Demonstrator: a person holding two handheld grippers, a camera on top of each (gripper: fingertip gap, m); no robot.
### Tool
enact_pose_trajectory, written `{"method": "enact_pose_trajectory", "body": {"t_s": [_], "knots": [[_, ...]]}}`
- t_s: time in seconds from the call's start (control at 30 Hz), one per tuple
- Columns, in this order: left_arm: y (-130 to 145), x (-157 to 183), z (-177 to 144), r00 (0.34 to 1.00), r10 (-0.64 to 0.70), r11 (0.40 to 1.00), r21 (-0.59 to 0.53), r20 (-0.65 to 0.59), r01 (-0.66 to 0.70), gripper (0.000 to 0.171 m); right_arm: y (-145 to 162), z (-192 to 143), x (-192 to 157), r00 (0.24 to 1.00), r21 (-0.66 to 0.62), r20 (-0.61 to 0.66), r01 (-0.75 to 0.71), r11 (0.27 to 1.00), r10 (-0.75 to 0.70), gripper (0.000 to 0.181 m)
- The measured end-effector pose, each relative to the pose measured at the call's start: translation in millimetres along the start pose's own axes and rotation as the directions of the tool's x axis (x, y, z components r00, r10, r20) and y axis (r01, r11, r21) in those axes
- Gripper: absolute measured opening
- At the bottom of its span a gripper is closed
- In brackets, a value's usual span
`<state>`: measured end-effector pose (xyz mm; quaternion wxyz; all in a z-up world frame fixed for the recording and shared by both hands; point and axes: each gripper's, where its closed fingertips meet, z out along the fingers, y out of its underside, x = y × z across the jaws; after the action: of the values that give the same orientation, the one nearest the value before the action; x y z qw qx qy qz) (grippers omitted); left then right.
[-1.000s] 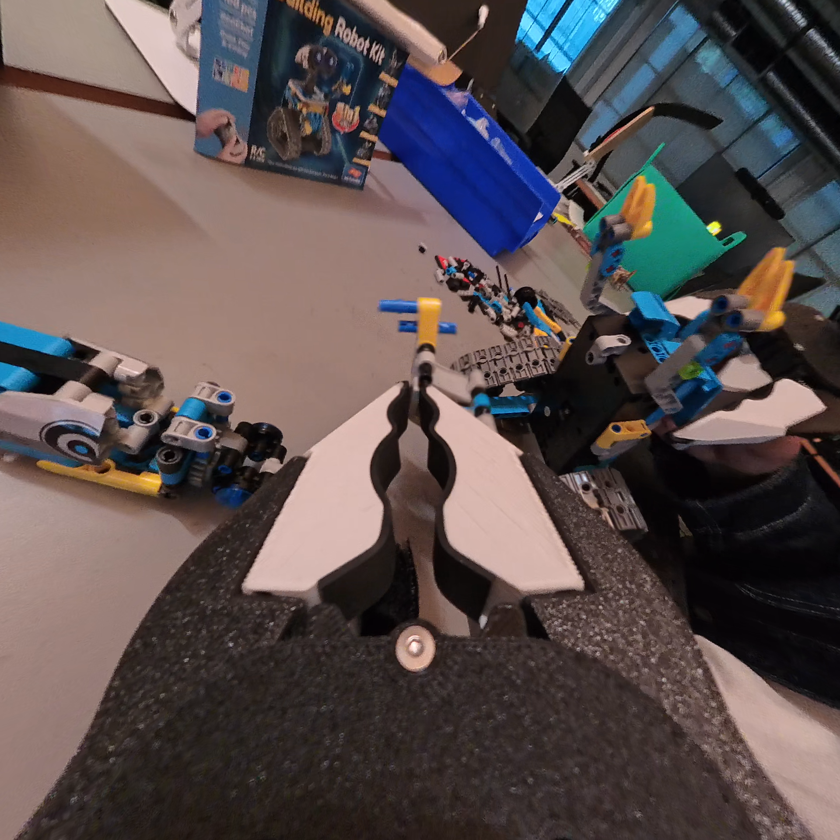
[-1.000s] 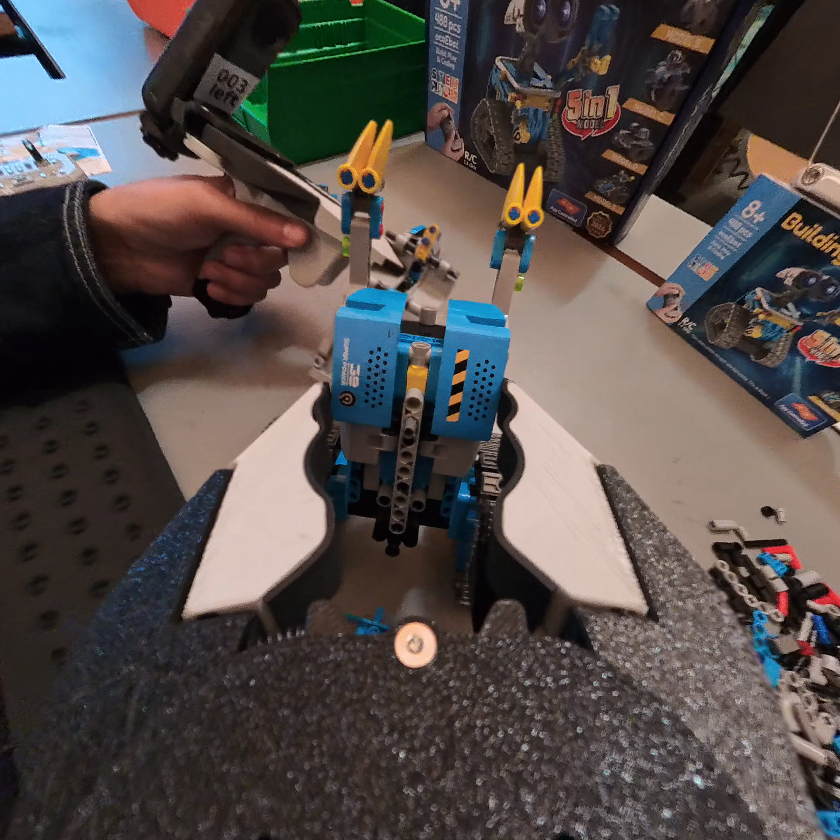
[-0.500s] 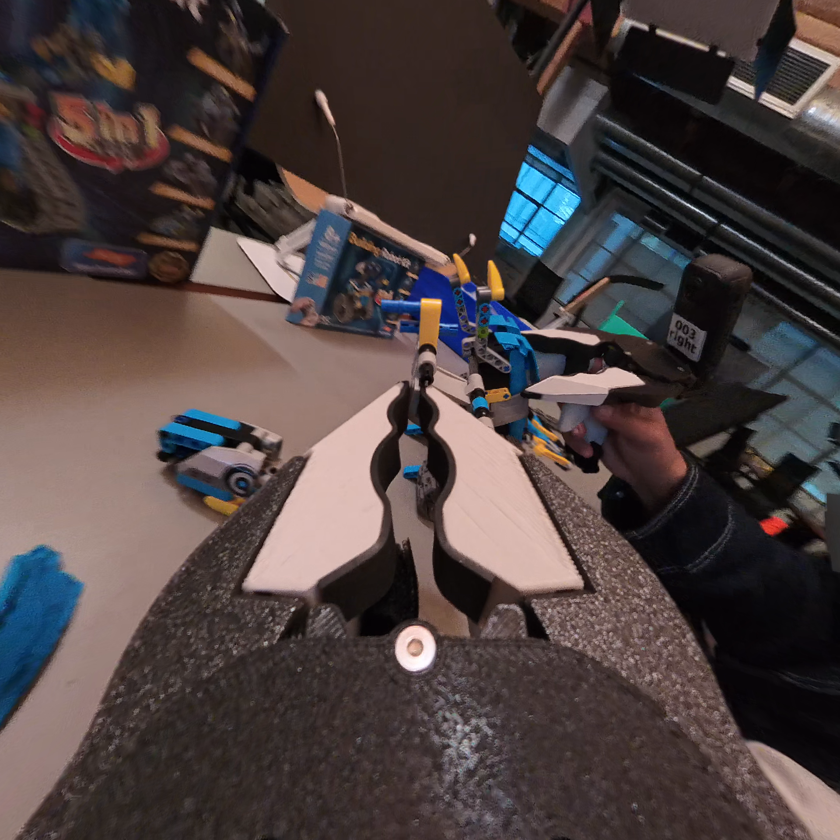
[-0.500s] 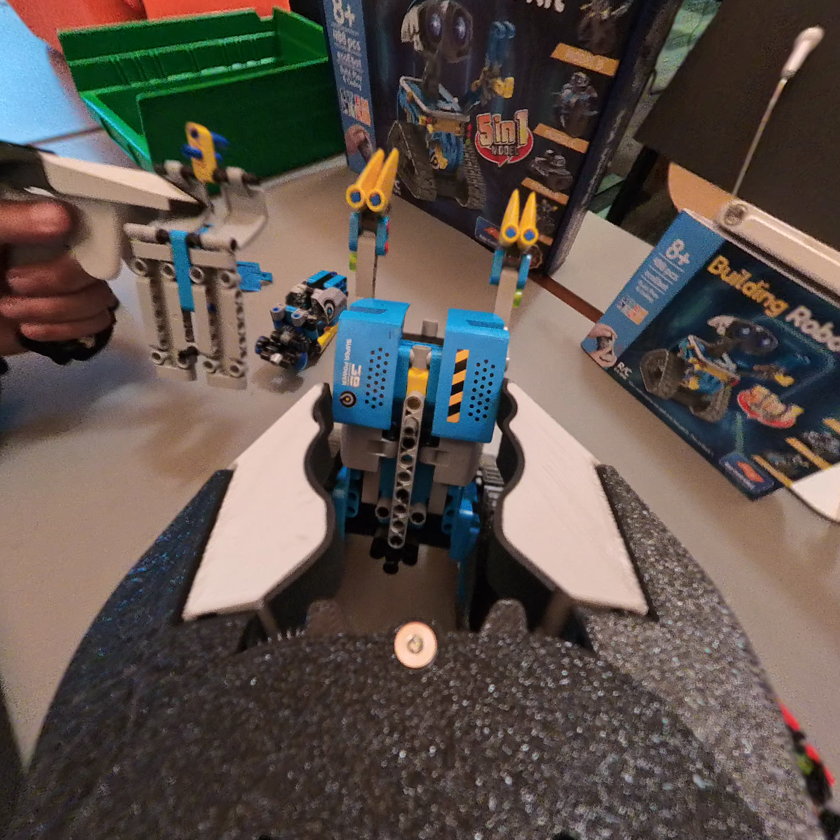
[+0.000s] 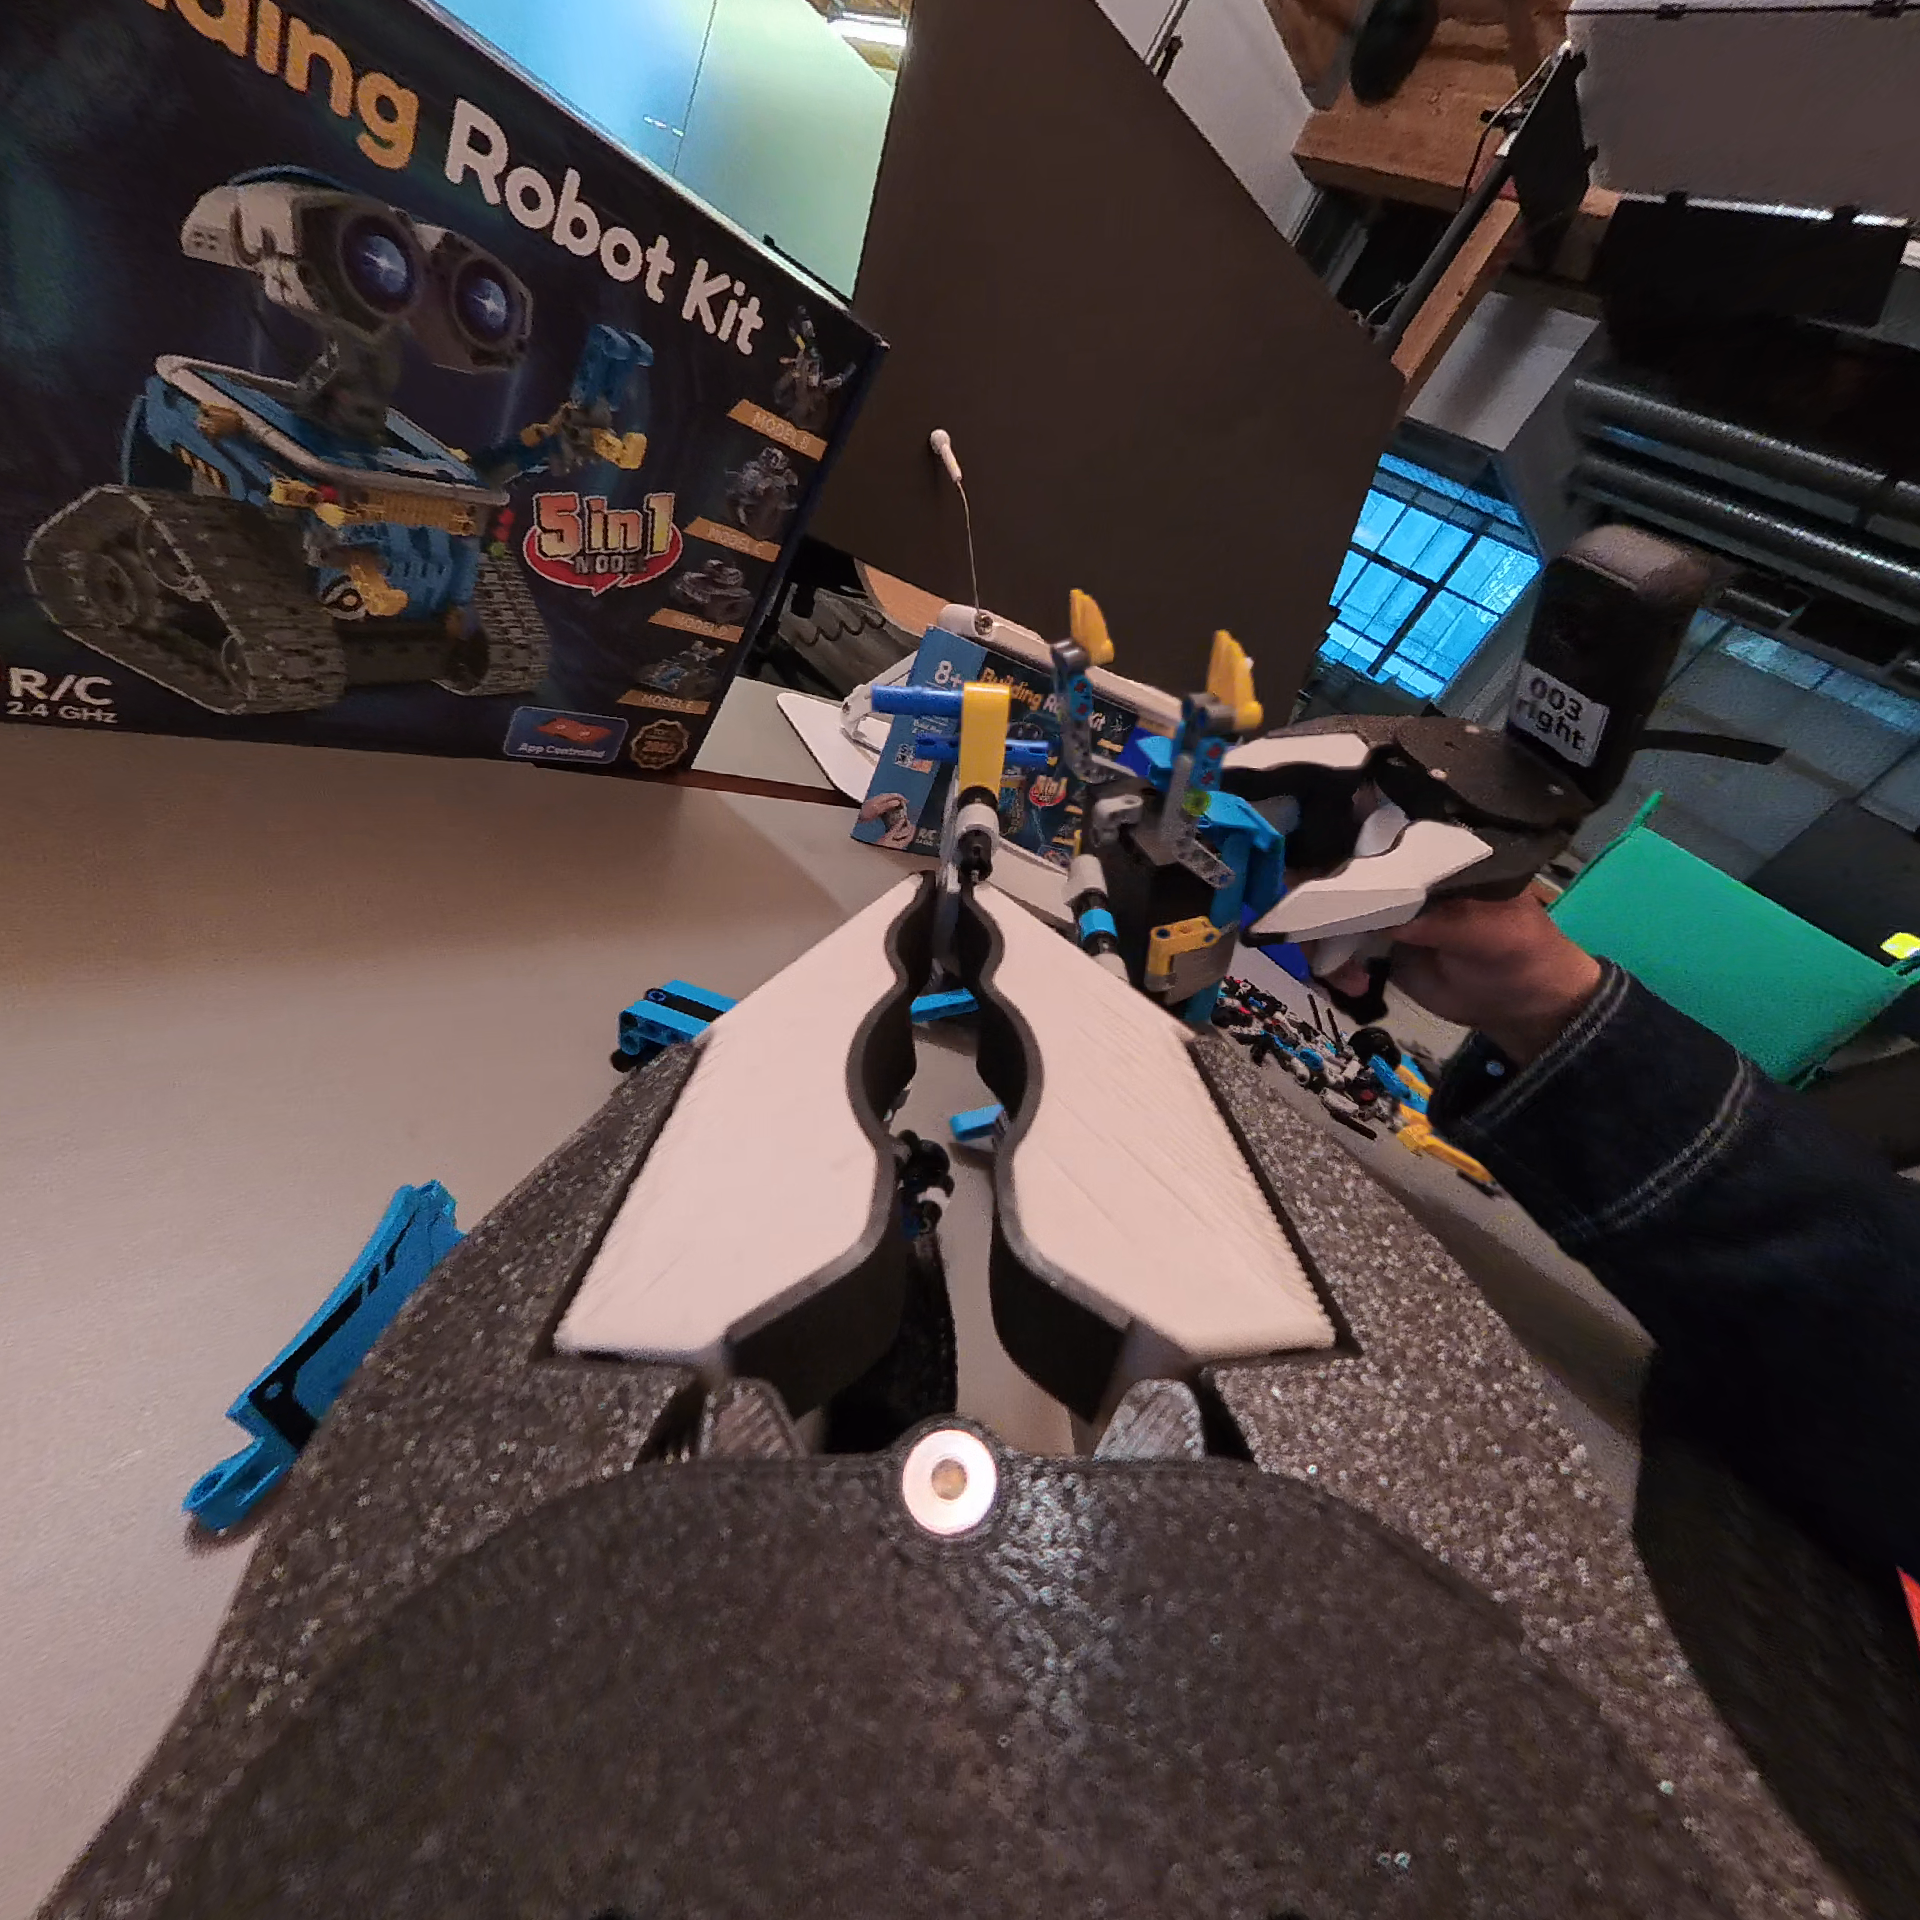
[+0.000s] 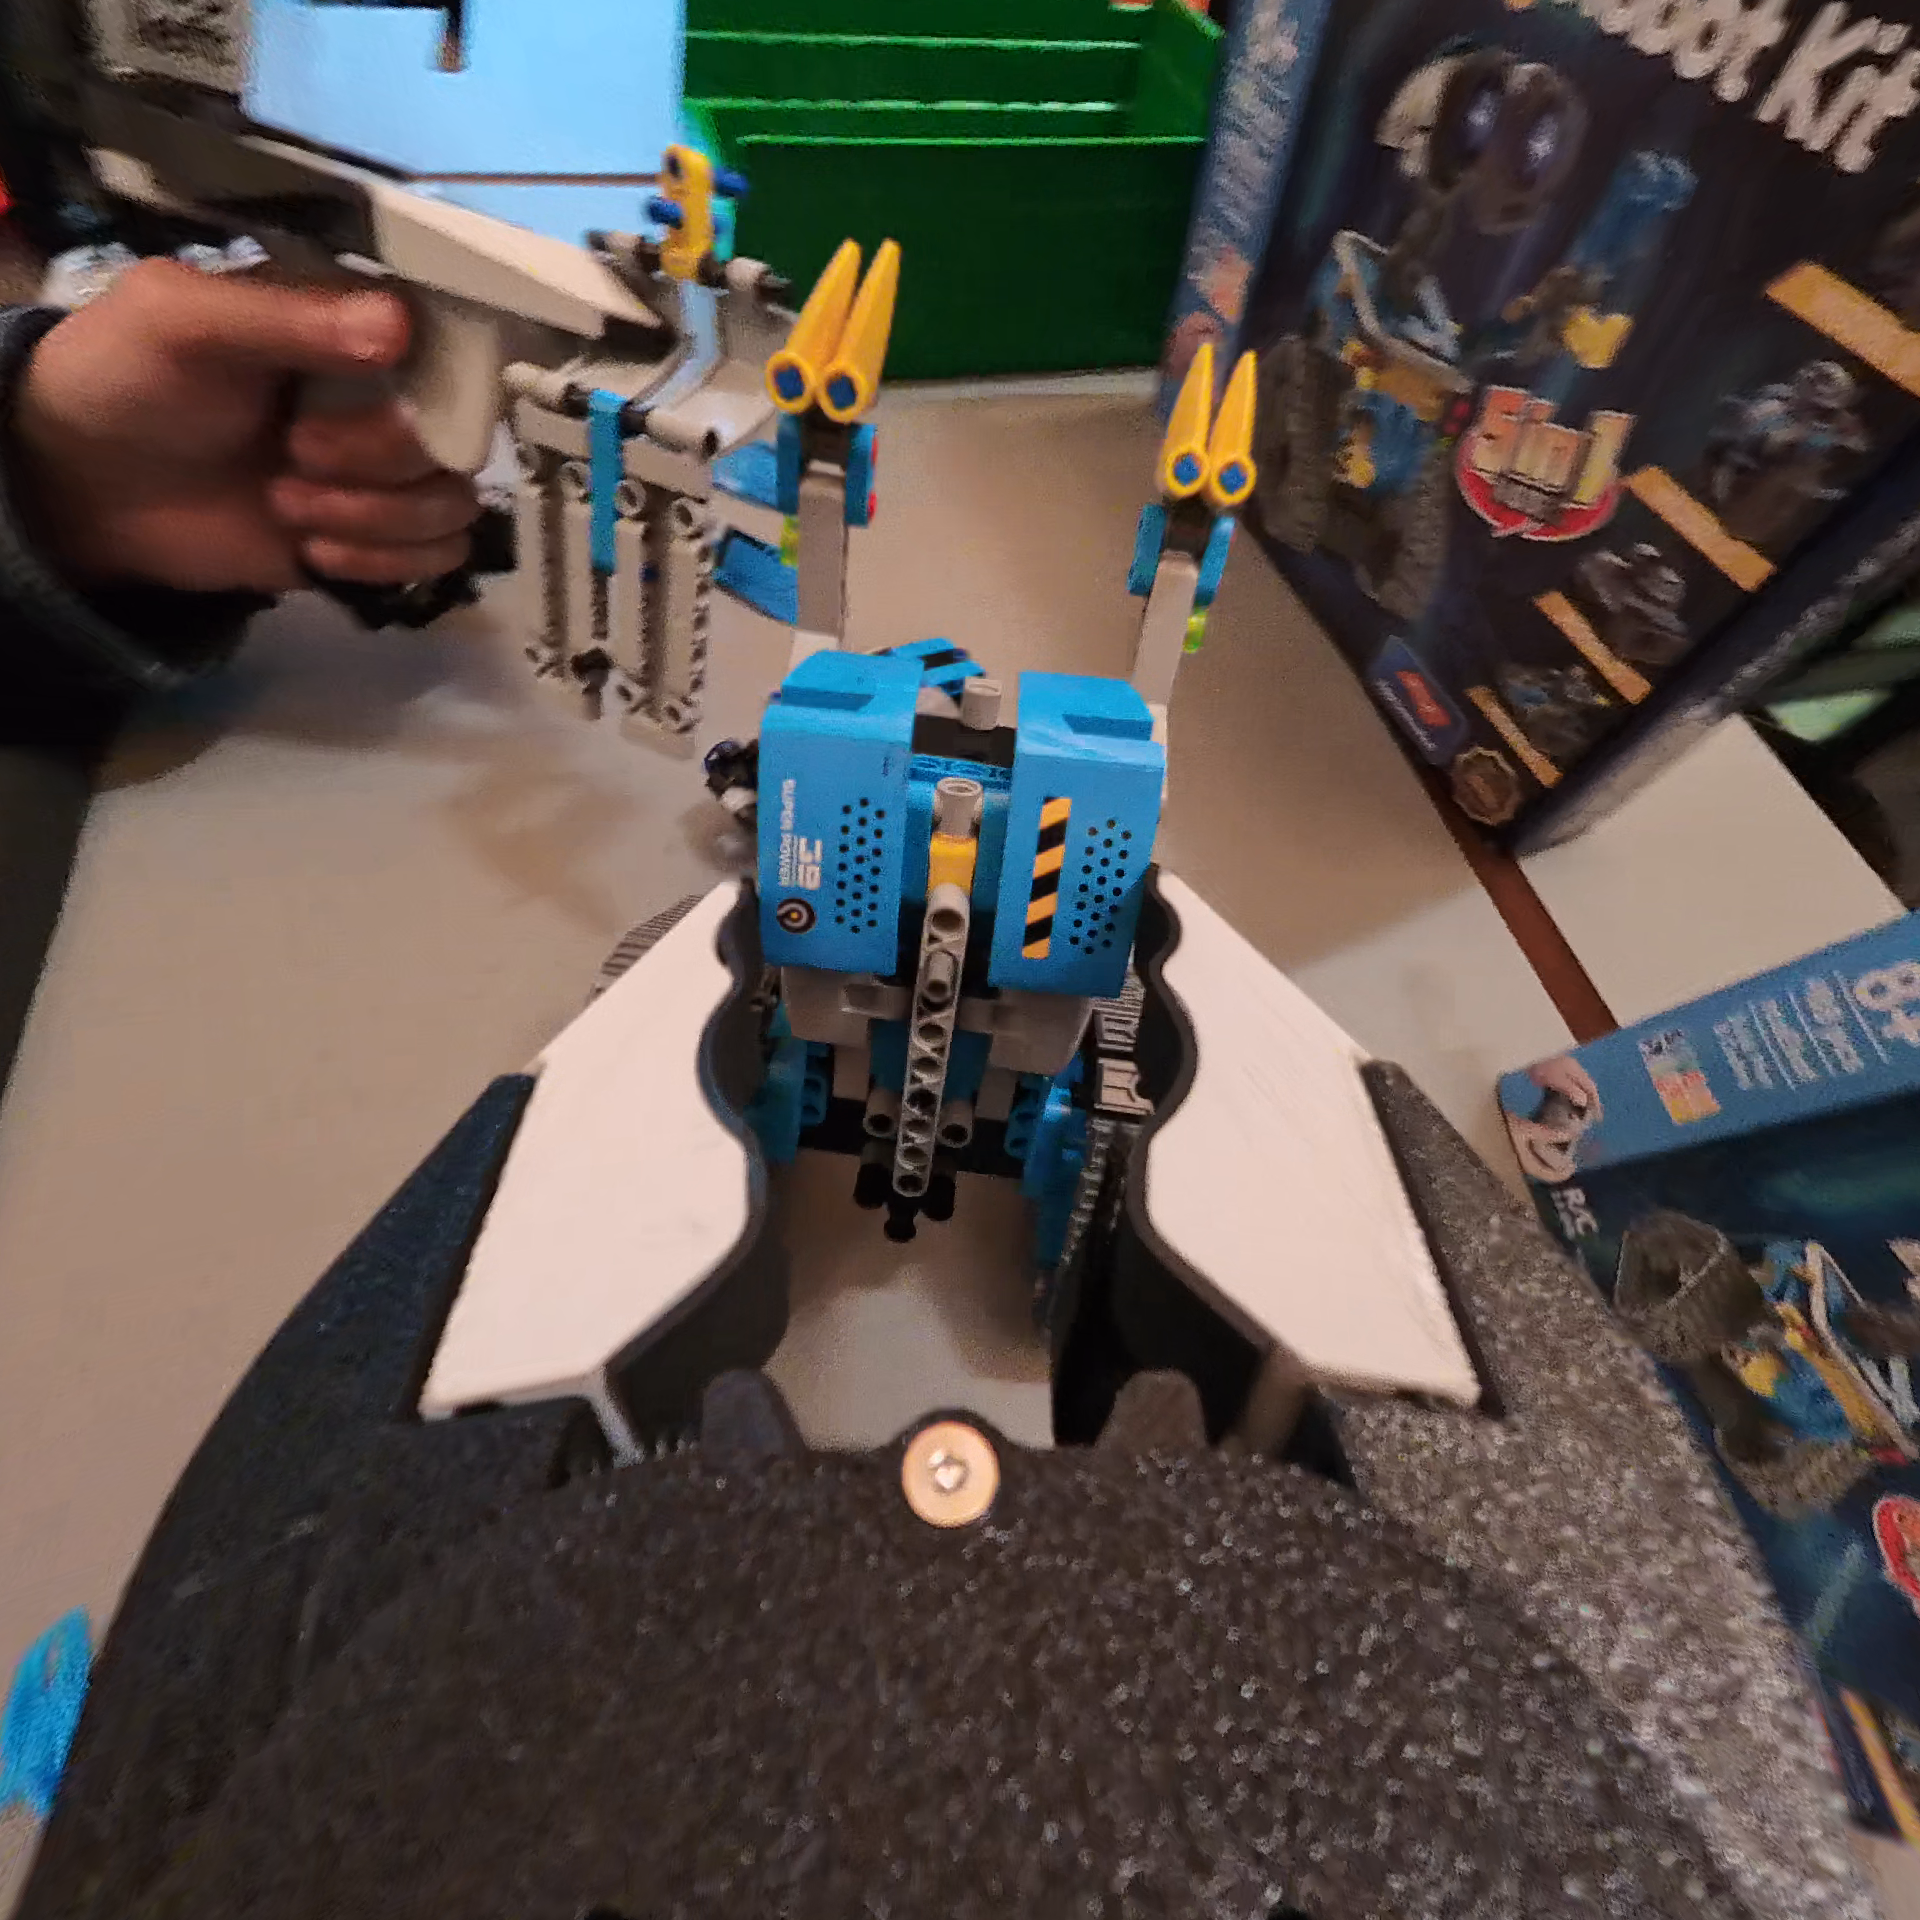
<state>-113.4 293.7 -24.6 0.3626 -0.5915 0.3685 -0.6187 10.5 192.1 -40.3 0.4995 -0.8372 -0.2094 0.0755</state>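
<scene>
While its two white fingers press together at their tips, the left hand-held gripper (image 5: 961,894) clamps a small grey brick assembly (image 6: 623,540) whose yellow piece (image 5: 982,732) with blue cross pins rises just above the tips at the centre of the left wrist view. In the right wrist view this same assembly shows in the upper left of the frame, with grey beams hanging down from the gripper's tips and a person's hand (image 6: 208,436) around the handle.

The right hand-held gripper (image 6: 940,935) stands with its fingers apart at either side of a blue brick robot (image 6: 956,831), closed on its lower body; the robot sits upright between them at the centre of the frame, its two grey arms ending in yellow claws (image 6: 831,332) that point upward. In the left wrist view the robot appears right of centre, near the held assembly but apart from it.

Below both lies a pale table (image 5: 312,987). A curved blue panel (image 5: 322,1351) rests on it at the lower left of the left wrist view, and a heap of small loose parts (image 5: 1309,1049) lies at the right, below the robot. A large dark kit box (image 5: 364,416) stands at the upper left, a smaller blue box (image 6: 1745,1143) lies at the right edge of the right wrist view, and a green bin (image 6: 956,156) stands at the top centre there.
</scene>
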Motion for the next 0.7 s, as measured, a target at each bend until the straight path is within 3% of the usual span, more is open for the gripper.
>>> {"method": "enact_pose_trajectory", "body": {"t_s": [0.07, 0.23, 0.4, 0.47, 0.57, 0.63, 0.7], "knots": [[1.3, -1.3, 1.1, 1.000, -0.003, 1.000, -0.006, 0.007, 0.003, 0.002, 6.5, -7.8, 7.2, 0.999, -0.026, 0.048, 0.025, 0.999, -0.024, 0.071], [3.7, -1.8, 3.2, 0.999, 0.024, 1.000, -0.021, 0.023, -0.023, 0.002, 10.4, -9.4, 57.0, 0.996, -0.029, -0.069, 0.046, 0.999, -0.048, 0.070], [3.9, 3.9, 3.5, 1.000, 0.011, 1.000, -0.020, -0.015, -0.011, 0.002, -0.7, 7.7, 61.7, 0.998, 0.035, -0.046, -0.037, 0.999, 0.038, 0.070], [0.8, 16.2, 3.1, 0.996, -0.002, 1.000, -0.004, -0.090, 0.001, 0.002, -1.8, 8.5, 57.7, 0.996, 0.039, -0.069, -0.051, 0.998, 0.054, 0.070], [0.2, 55.1, 1.6, 0.946, -0.059, 0.998, -0.014, -0.320, 0.057, 0.002, -15.2, -8.0, 44.2, 0.988, 0.109, -0.100, -0.109, 0.988, 0.120, 0.088], [6.4, 79.2, 0.5, 0.900, -0.073, 0.997, -0.050, -0.429, 0.057, 0.002, -33.9, -30.3, 23.9, 0.982, 0.196, -0.105, -0.134, 0.971, 0.157, 0.086], [22.1, 99.6, 1.9, 0.862, -0.076, 0.992, -0.123, -0.500, 0.016, 0.002, -60.6, -50.1, -19.1, 0.987, 0.328, -0.020, -0.144, 0.934, 0.159, 0.067]]}}
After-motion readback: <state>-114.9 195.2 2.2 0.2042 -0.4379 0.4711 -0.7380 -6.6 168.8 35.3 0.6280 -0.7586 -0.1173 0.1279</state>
